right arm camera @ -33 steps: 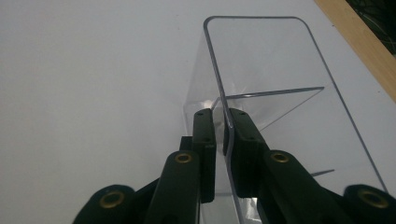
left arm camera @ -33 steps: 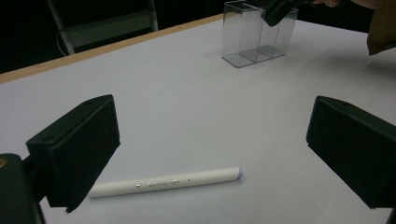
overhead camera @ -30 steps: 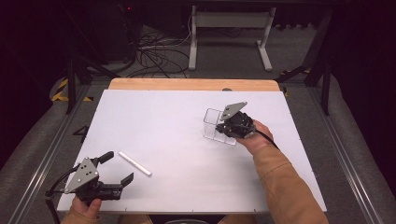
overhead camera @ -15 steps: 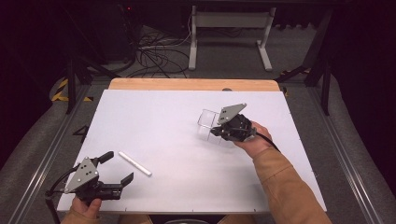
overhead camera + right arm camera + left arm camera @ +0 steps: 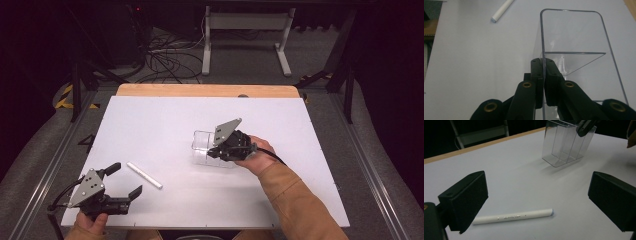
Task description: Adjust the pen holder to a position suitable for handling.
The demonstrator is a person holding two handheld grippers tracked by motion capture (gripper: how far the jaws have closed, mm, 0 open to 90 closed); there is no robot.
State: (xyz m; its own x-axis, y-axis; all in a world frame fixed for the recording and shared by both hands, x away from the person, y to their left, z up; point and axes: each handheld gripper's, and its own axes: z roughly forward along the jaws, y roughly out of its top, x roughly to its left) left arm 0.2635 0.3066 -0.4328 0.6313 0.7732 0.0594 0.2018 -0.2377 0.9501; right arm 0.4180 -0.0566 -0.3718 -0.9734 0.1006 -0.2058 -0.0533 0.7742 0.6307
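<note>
A clear plastic container with inner dividers stands upright near the middle of the white table. My right gripper is shut on one of its thin walls; in the right gripper view both black jaws pinch the wall's edge. A white pen lies flat at the front left. My left gripper rests just in front of it, open, and the pen lies on the table between and below its wide-set jaws. The container shows beyond the pen, and the pen's tip past the container.
A wooden strip runs along the table's far edge. Beyond it are a white metal stand and cables on a dark floor. Metal rails flank the table on both sides.
My right gripper has carried the clear container left and nearer, from the right part of the table toward its middle. The left gripper and the pen have stayed put.
</note>
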